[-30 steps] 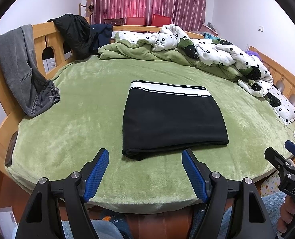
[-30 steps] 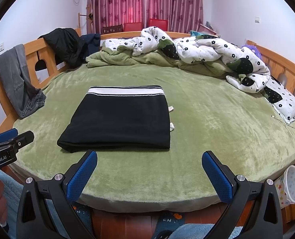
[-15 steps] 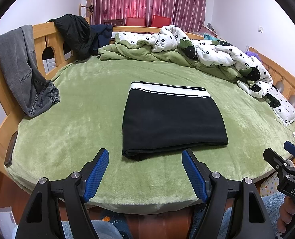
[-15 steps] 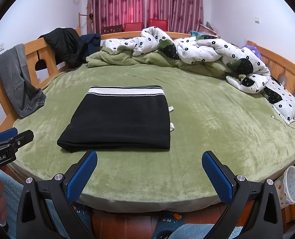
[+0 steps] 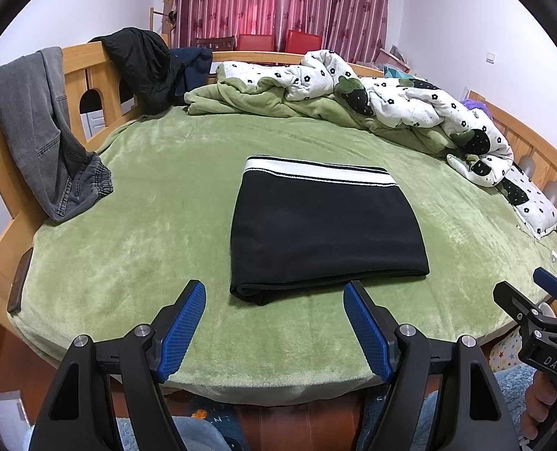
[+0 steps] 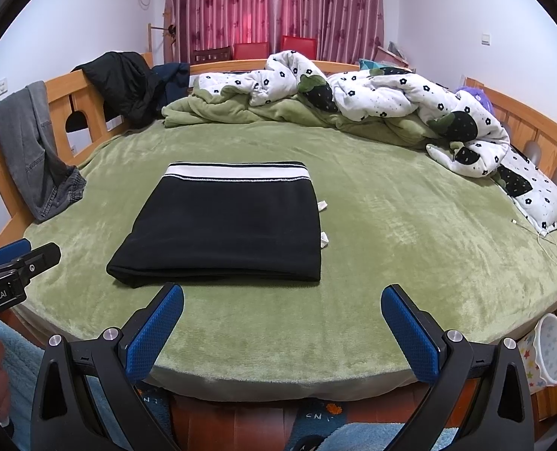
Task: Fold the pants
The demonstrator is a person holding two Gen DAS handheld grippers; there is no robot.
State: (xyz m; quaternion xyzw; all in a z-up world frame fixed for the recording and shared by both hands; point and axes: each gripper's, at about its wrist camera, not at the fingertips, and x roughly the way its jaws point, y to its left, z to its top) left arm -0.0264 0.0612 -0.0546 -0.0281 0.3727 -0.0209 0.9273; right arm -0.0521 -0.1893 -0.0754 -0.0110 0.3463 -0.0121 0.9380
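Black pants [image 5: 327, 231] [image 6: 225, 225] with a white striped waistband lie folded into a neat rectangle on the green bed cover, waistband at the far side. My left gripper [image 5: 274, 293] hovers open at the bed's near edge, just short of the fold, nothing between its blue pads. My right gripper [image 6: 283, 297] is open too, wider, near the pants' front right corner and apart from them. Each gripper also shows at the edge of the other's view: the right gripper [image 5: 541, 300] and the left gripper [image 6: 18, 255].
A rumpled white flowered quilt [image 6: 391, 97] and green blanket [image 5: 248, 97] fill the back and right of the bed. Grey jeans [image 5: 41, 127] and a dark jacket [image 5: 143, 64] hang over the wooden rail at left. A charger cable [image 6: 549, 244] lies at the right edge.
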